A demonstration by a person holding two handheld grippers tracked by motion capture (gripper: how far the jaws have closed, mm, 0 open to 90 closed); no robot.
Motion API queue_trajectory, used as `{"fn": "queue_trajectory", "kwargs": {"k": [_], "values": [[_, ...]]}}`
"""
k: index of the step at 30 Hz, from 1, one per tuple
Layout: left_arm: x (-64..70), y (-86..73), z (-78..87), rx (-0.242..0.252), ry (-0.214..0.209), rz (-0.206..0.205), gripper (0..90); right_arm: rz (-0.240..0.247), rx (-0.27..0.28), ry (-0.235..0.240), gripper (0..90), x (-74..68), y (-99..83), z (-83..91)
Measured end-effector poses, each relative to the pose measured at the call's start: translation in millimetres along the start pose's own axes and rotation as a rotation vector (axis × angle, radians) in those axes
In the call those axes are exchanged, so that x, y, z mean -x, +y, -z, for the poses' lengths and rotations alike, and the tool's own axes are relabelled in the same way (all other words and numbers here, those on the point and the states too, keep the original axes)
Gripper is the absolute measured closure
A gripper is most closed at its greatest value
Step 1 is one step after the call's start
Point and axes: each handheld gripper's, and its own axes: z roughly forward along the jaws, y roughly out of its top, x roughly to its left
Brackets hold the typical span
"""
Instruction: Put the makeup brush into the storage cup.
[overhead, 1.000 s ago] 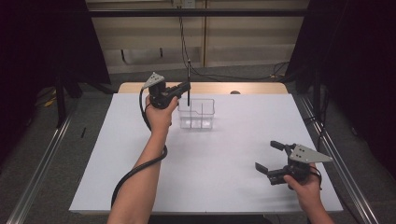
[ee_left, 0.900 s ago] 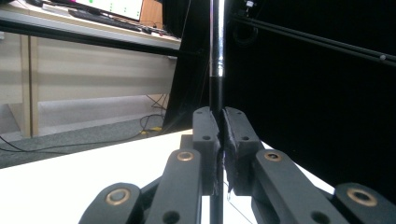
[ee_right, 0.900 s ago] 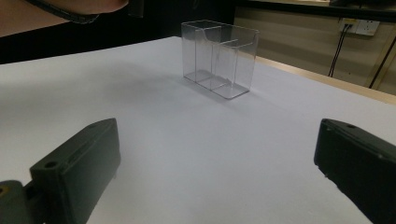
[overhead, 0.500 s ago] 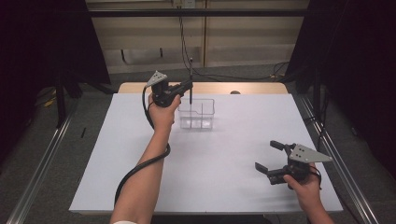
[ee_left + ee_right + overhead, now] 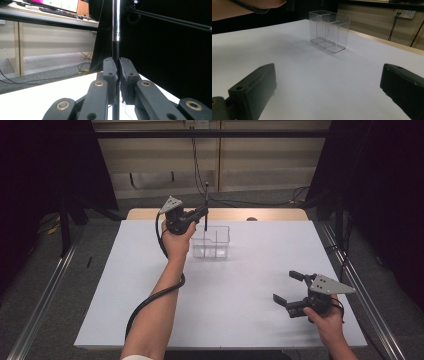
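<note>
A clear plastic box with compartments [image 5: 211, 241] [image 5: 330, 30] stands on the white table toward the back centre. My left gripper [image 5: 204, 214] [image 5: 118, 75] is held above the box's left part, shut on a thin pen [image 5: 206, 205] [image 5: 116, 30] that stands upright, black below and silver higher up. The pen's lower end hangs near the box's top; whether it is inside I cannot tell. My right gripper [image 5: 290, 287] [image 5: 327, 87] rests low at the front right of the table, open, with nothing between its jaws, pointing toward the box.
The white table sheet [image 5: 150, 285] covers most of the table, with a wooden strip [image 5: 235, 214] at the back edge. A small dark object [image 5: 251, 219] lies at that back edge. Metal rails [image 5: 45, 290] run along both sides, and cables hang at the rear.
My left gripper with the pen has shifted slightly right and back over the box. The right gripper has stayed in place.
</note>
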Motion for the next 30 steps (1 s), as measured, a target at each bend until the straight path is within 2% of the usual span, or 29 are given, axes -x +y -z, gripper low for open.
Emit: {"fn": "queue_trajectory", "kwargs": {"k": [1, 2, 9, 13, 15, 21, 24, 30], "values": [[0.7, -0.6, -0.8, 0.009, 0.002, 0.009, 84.2, 0.0, 0.0, 0.0, 0.0, 0.0, 0.0, 0.0], [-0.1, -0.8, -0.4, -0.004, 0.001, -0.003, 84.2, -0.001, -0.001, 0.001, 0.0, 0.1, -0.1, 0.0], [0.7, -2.5, -2.0, -0.01, -0.004, -0.008, 84.1, 0.0, -0.003, 0.001, 0.0, -0.2, 0.1, -0.2], [2.1, -4.8, -4.5, 0.0, -0.01, 0.015, 84.2, -0.002, -0.002, 0.0, 0.0, -0.3, 0.1, -0.1], [2.1, -5.0, -4.8, -0.009, -0.007, -0.002, 84.2, -0.002, 0.0, -0.001, 0.0, -0.3, 0.1, -0.2], [3.5, -5.7, -6.6, -0.005, -0.01, 0.009, 84.2, -0.001, 0.0, 0.0, 0.0, -0.2, 0.0, -0.2], [3.3, -7.0, -7.0, -0.014, -0.009, -0.001, 84.2, -0.002, 0.0, -0.001, 0.0, -0.3, -0.1, -0.3], [5.2, -9.8, -9.2, -0.006, -0.003, 0.018, 84.2, -0.001, -0.003, 0.001, 0.0, -0.4, 0.0, -0.2]]}}
